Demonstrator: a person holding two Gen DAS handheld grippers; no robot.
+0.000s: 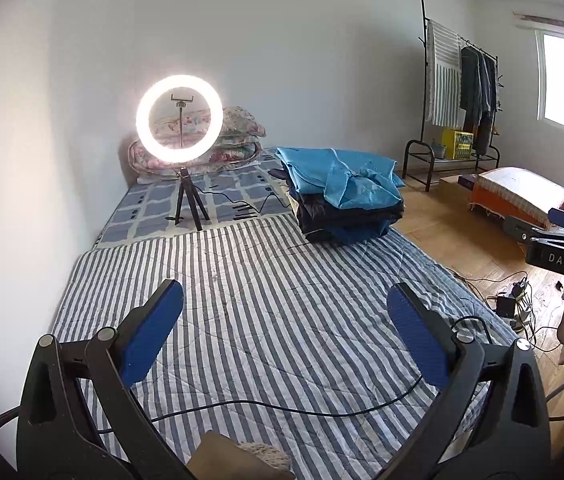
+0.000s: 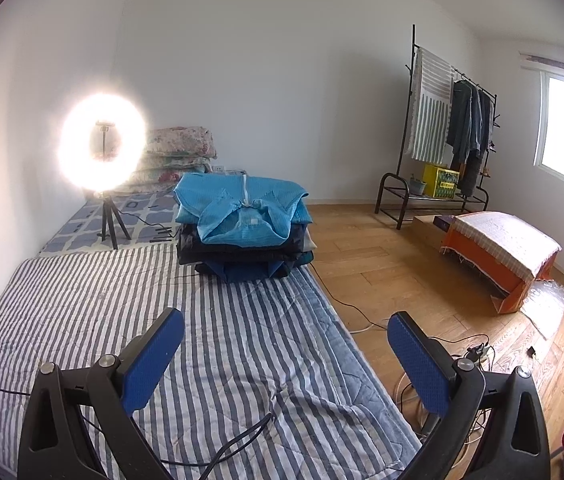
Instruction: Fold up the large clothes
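Observation:
A stack of folded clothes [image 1: 342, 196] sits at the far right of the striped mattress [image 1: 265, 320], with a light blue garment [image 2: 241, 208] on top and dark ones beneath. My left gripper [image 1: 286, 292] is open and empty, held above the bare striped cover, well short of the stack. My right gripper [image 2: 286, 320] is open and empty too, over the mattress's right edge, with the stack ahead of it. The right gripper's body [image 1: 562, 248] shows at the right edge of the left wrist view.
A lit ring light on a tripod [image 1: 179, 120] stands at the mattress's far left, before folded floral quilts [image 2: 179, 148]. Black cables [image 1: 282, 406] cross the cover and the wooden floor [image 2: 402, 276]. A clothes rack [image 2: 442, 132] and an orange covered box [image 2: 498, 256] stand right.

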